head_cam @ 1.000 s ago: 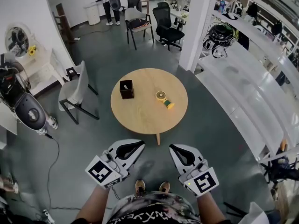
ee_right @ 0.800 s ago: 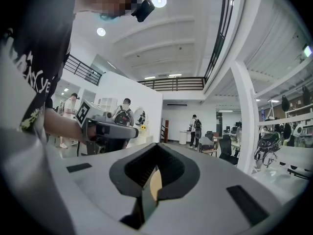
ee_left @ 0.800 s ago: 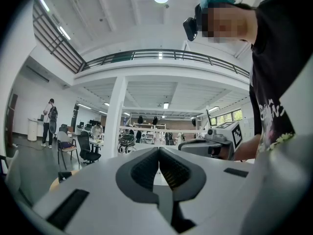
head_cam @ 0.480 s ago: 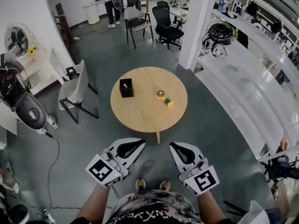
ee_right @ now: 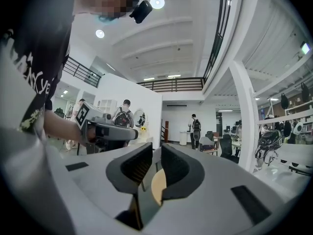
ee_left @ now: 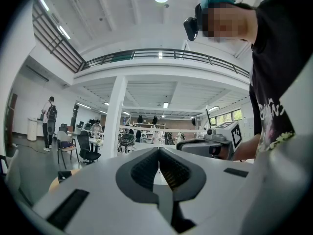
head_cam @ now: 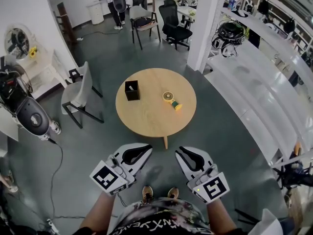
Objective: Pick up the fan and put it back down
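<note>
A small yellow fan [head_cam: 170, 101] with a green base lies on the round wooden table [head_cam: 146, 121], right of its middle. Both grippers hang in front of the person's body, well short of the table and apart from the fan. The left gripper [head_cam: 148, 149] [ee_left: 158, 151] is shut, its ribbed pads meeting at the tip with nothing between them. The jaws of the right gripper [head_cam: 179, 151] [ee_right: 156, 148] have just been opening: a narrow gap shows between the pads, nothing is in it, and the table's tan top shows through.
A black box [head_cam: 132, 90] stands on the table's left part. A white chair [head_cam: 80, 94] is left of the table, office chairs [head_cam: 173, 31] and a white pillar [head_cam: 208, 23] behind it, long white counters [head_cam: 254, 97] at the right. A person [head_cam: 116, 1] stands far back.
The right gripper's pads stand slightly further apart than before. Both hands keep their place, and the fan has not moved.
</note>
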Action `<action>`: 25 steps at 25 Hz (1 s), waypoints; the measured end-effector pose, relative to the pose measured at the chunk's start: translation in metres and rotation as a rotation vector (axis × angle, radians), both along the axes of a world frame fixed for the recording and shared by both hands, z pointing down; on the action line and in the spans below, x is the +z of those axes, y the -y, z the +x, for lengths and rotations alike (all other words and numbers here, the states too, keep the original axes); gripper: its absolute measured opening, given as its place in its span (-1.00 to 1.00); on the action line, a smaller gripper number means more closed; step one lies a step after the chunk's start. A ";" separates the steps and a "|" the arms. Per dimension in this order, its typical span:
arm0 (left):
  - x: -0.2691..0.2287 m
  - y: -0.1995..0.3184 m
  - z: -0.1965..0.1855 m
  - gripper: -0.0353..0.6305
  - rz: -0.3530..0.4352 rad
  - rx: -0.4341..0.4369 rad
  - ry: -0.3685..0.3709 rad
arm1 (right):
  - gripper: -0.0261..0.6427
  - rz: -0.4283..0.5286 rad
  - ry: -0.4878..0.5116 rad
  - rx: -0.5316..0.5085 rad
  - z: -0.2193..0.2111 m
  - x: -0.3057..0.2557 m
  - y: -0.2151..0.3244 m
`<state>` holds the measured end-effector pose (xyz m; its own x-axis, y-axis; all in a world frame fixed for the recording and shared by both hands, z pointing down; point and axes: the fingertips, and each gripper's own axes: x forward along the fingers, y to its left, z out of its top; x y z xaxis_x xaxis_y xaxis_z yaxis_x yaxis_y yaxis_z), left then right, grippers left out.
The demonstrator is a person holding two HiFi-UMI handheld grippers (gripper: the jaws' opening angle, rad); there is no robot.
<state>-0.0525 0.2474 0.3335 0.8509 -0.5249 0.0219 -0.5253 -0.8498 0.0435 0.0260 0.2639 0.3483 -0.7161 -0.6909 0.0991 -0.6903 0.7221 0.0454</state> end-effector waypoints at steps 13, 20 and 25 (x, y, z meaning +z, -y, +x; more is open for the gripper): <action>-0.002 0.001 0.000 -0.84 0.003 0.002 -0.002 | -0.39 -0.008 0.019 -0.033 -0.004 -0.003 -0.002; 0.002 0.003 0.000 -0.84 0.001 0.003 0.002 | 0.09 -0.045 0.026 -0.051 -0.007 0.007 0.001; 0.003 0.002 0.001 -0.84 -0.003 0.005 0.003 | 0.45 -0.073 0.024 -0.065 -0.011 0.011 0.000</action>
